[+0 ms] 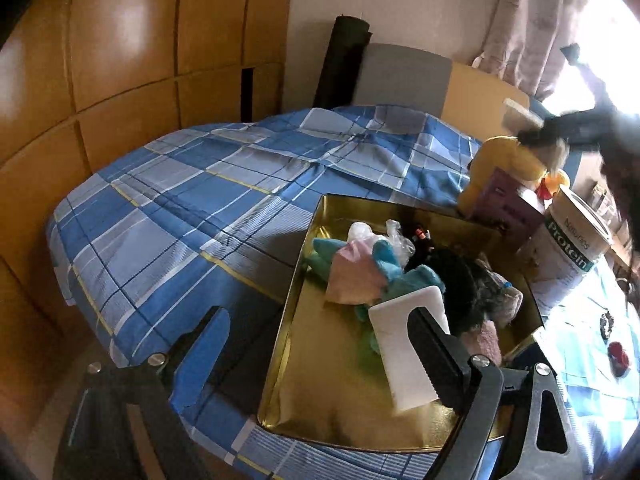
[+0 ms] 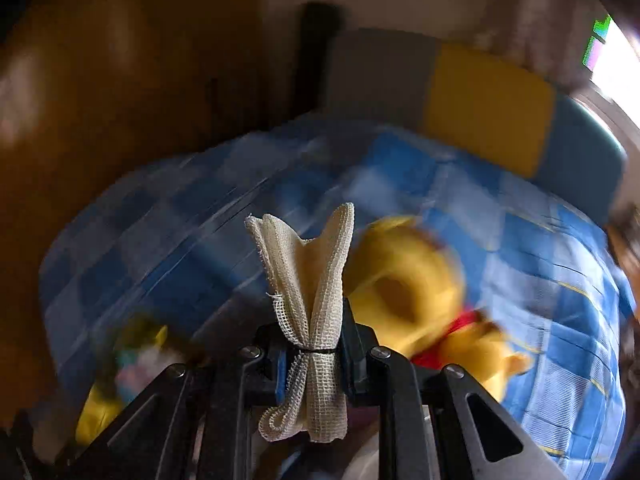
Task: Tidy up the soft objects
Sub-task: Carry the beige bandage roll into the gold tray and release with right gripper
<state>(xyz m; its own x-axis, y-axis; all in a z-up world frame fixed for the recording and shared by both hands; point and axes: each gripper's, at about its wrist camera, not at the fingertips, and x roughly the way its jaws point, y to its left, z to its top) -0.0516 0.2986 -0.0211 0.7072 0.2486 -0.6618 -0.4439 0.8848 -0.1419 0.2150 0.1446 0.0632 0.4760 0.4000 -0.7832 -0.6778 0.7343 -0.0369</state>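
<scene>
Clamping the mesh cloth [image 2: 310, 320] upright, your right gripper [image 2: 312, 354] stood beyond your wide-open left gripper [image 1: 312, 356], above the gold tin [image 1: 304, 396].

You've got a white tub [image 1: 568, 252] at right, its teal band reading "Protein", with "Naturlies" or similar printed above it.

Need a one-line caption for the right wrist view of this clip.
Right gripper shut on a tied bundle of cream mesh cloth, above a blue checked bedspread with a yellow plush bear behind.
</scene>
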